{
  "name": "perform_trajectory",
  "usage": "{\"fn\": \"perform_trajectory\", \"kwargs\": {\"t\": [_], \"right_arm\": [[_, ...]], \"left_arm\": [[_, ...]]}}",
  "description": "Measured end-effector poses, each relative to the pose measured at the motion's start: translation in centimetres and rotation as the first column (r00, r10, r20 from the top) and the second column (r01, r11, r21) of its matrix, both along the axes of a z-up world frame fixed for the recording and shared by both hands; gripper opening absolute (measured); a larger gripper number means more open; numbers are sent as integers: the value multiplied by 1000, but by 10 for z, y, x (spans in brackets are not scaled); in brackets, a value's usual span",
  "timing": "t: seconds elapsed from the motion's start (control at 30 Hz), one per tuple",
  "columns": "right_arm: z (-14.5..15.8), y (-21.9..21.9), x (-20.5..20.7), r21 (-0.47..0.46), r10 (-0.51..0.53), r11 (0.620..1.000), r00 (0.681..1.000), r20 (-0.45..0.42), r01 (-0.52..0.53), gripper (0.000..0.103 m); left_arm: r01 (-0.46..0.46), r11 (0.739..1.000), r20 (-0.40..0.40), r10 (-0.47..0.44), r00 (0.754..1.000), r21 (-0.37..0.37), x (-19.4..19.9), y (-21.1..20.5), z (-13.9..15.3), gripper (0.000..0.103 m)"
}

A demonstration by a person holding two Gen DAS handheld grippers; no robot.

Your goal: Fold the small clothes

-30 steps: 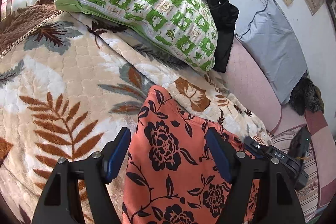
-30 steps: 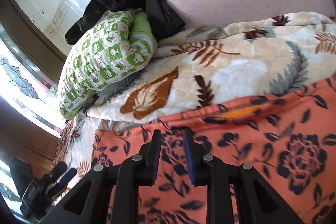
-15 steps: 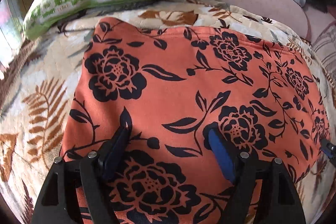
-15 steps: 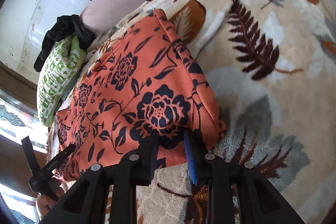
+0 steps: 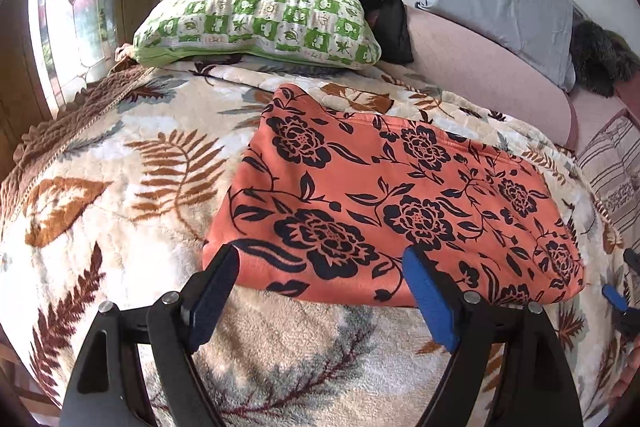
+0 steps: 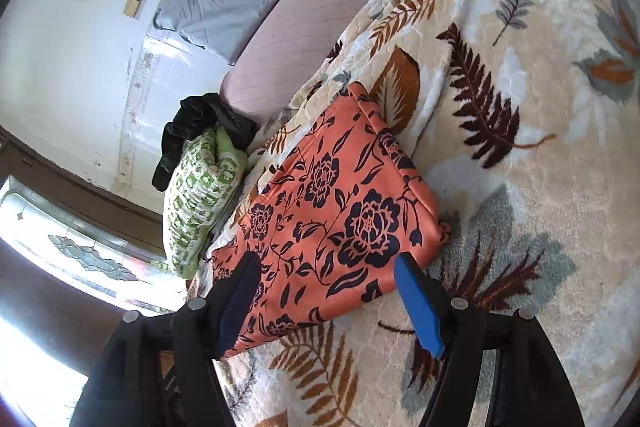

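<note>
Orange black-flowered garment [image 5: 392,203], cream leaf-print blanket [image 5: 120,187], seemingly plush.

The left gripper [image 5: 320,275] is pointed downward, and its fingers [image 5: 430,301] are being spread wider, with nothing pinched. The right gripper [image 6: 326,285] is seen tilted down too; its fingers [image 6: 418,307] are being opened, nothing squeezed between them.
</note>
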State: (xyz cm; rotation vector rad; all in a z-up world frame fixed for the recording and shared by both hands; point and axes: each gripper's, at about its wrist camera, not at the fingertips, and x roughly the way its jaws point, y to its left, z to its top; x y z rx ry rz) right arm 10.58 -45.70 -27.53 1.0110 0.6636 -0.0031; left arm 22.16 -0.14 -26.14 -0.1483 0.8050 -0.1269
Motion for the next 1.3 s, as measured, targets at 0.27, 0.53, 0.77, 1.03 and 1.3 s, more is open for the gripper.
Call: {"fn": "perform_trajectory", "kwargs": {"t": [0.27,0.53,0.77,1.03,1.3], "right_arm": [[-22,-2,1,73,-26,997,999,-38,29,73],[-33,5,7,-25,-32,999,994,-105,30,73],[-29,10,2,-107,-17,994,994,-111,5,73],[-44,9,3,-71,-19,997,986,-165,7,73],[-52,20,23,-41,29,998,983,-183,-37,73]], "left_arm": [[17,988,-32,-23,999,-153,6,14,-12,84],[33,995,12,-32,999,-90,6,5,-10,84],[63,998,22,-62,998,-26,-8,1,-12,84],[82,997,-41,-82,996,-2,-18,-3,-27,84],[136,991,-89,-136,987,-9,-12,-18,-37,84]]}}
